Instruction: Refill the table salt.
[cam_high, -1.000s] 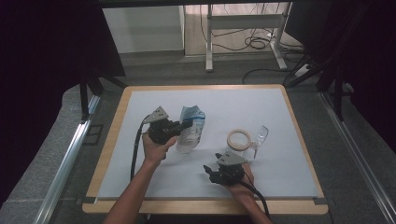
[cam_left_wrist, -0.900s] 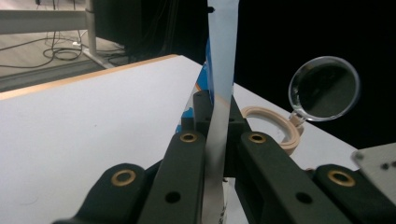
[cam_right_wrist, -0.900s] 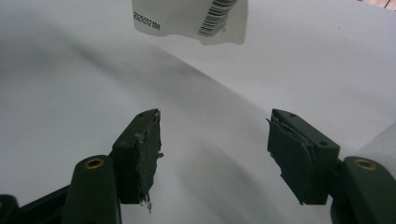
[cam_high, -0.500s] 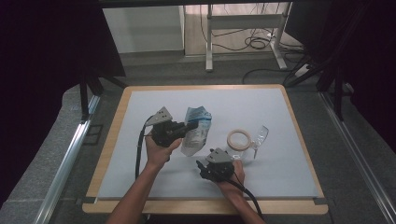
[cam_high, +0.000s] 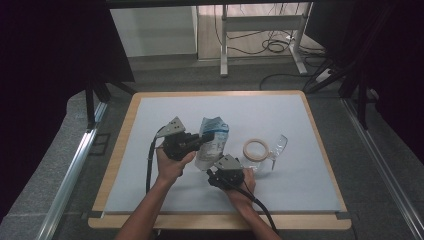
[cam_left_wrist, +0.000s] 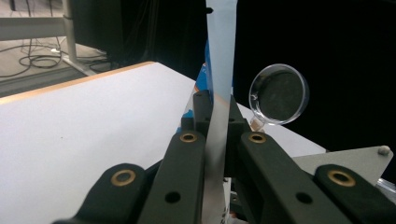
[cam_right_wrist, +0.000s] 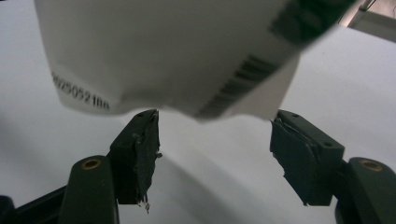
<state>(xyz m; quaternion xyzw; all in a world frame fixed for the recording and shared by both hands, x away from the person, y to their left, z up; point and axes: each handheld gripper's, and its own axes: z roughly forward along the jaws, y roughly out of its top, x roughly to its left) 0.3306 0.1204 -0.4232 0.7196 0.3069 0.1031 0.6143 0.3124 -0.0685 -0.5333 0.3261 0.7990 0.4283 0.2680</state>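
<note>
Reaching in from the bottom edge of the high view, the person's 2 forearms come up over the table (cam_high: 150, 115), w/ a gripper in each hand.

Nearest is the right gripper (cam_high: 216, 176), low on the white mat, just under the bottom end of the pouch (cam_high: 210, 142). In the right gripper view its jaws stand wide apart w/ nothing between them. The pouch's white bottom edge (cam_right_wrist: 177, 56), w/ a barcode & printed numbers, hangs just above & between the 2 jaws. Can't tell if it touches them.

A bit farther is the left gripper (cam_high: 199, 141), held above the mat at the pouch's left side. In the left gripper view its jaws are squeezed tight on the pouch's thin edge (cam_left_wrist: 218, 70), which stands straight up between them. So the pouch is held up off the mat, near the middle of the table, tilted a bit.

Right of the pouch lies a tape roll (cam_high: 257, 149), flat on the mat. Just right of that is a clear round lens w/ a handle (cam_high: 277, 147); it also shows past the left gripper's jaws (cam_left_wrist: 279, 94).

Past the far table edge: grey floor, a metal stand (cam_high: 260, 35) & cables (cam_high: 275, 46).
</note>
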